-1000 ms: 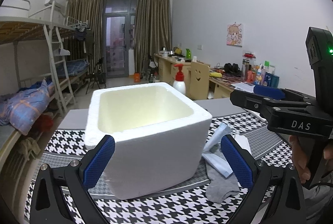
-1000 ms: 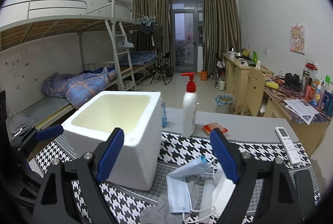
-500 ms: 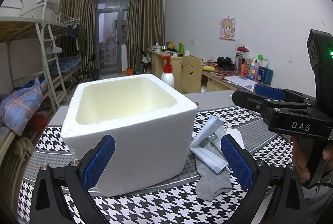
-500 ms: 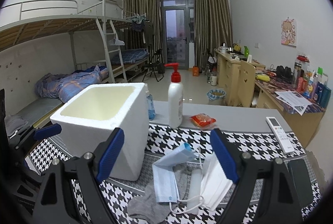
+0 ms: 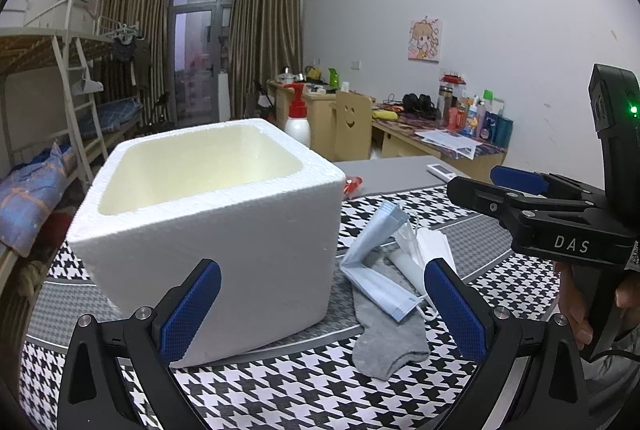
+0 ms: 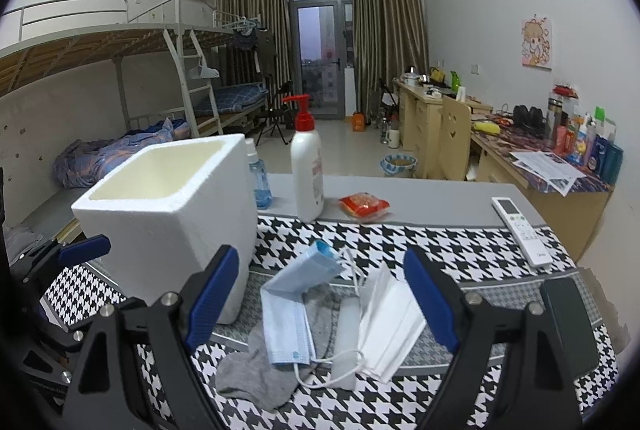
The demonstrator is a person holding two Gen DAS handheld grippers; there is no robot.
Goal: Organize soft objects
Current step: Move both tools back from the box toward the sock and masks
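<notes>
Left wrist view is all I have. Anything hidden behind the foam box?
Observer: Yes. A small blue spray bottle stands just behind the foam box, beside the pump bottle.
Operator: Anything off my right edge?
Observer: A dark phone lies flat on the houndstooth cloth.
Operator: Right tool holding anything?
Observer: No. The right tool is open, pads touching nothing, pointed at the white masks.

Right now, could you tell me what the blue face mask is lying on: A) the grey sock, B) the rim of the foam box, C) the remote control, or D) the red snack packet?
A: the blue face mask lies across the grey sock, beside the foam box.
</notes>
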